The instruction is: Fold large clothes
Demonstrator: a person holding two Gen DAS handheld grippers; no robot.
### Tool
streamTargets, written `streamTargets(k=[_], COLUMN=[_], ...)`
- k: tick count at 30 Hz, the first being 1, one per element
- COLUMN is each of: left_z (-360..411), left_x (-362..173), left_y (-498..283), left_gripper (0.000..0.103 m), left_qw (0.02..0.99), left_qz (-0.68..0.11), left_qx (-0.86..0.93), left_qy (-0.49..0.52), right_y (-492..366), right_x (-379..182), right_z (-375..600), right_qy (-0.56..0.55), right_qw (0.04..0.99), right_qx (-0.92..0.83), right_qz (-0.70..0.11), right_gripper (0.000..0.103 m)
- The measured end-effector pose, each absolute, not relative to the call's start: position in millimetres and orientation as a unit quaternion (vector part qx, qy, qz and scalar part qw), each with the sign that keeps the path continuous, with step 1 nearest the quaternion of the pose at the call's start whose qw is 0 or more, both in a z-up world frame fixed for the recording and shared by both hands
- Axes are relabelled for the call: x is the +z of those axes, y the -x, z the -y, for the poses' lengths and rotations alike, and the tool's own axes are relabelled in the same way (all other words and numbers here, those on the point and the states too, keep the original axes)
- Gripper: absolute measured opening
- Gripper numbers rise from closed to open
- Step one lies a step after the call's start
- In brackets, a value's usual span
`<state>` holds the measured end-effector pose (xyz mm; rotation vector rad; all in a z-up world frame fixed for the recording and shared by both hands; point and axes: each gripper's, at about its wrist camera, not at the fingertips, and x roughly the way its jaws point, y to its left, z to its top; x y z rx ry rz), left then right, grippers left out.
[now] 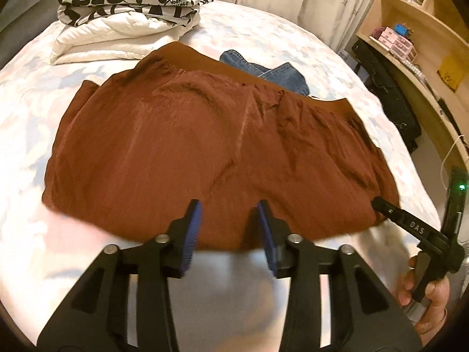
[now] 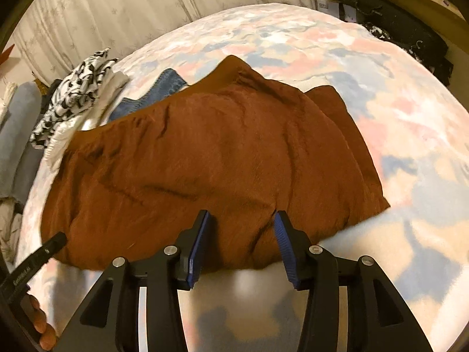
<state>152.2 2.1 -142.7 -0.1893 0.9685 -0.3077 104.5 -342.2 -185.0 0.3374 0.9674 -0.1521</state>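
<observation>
Both grippers, left (image 1: pixel 230 226) and right (image 2: pixel 241 240), hover open-jawed over the garment (image 1: pixel 211 152).
Loose satin may slide, skewing the fold on the bed (image 2: pixel 395 117).

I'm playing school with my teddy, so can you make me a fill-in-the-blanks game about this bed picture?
1. The big garment spread on the bed is reddish-____.
2. The jeans peeking from behind it are ____.
3. The left gripper has its jaws ____, with nothing pinched.
4. The folded blanket on the pile has ____ writing on white.

Missing words: brown; blue; open; black
</observation>
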Motion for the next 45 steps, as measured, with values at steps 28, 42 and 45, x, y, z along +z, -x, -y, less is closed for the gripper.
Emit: streamTargets(k=[28,42,45], left_z=[-77.2,-112.0,-117.1], left_x=[-175.2,-210.4,-212.3], left_y=[-97.1,-175.8,-196.0], left_gripper=[0.054,0.054,0.054], left_qw=[0.801,0.79,0.79], left_qz=[-0.488,-0.447,-0.439], left_qx=[-0.165,-0.134,-0.133], left_qy=[0.304,0.398,0.407], right_y=[-11.0,-56.6,-73.4], right_x=[-127.6,-152.3,-155.1], right_z=[249.4,228.2,223.0], right_qy=[-0.106,-0.095,-0.086], right_qw=[0.906,0.898,0.899], right_qx=[0.055,0.095,0.098], right_qz=[-0.406,-0.419,-0.418], right_gripper=[0.045,0.045,0.044])
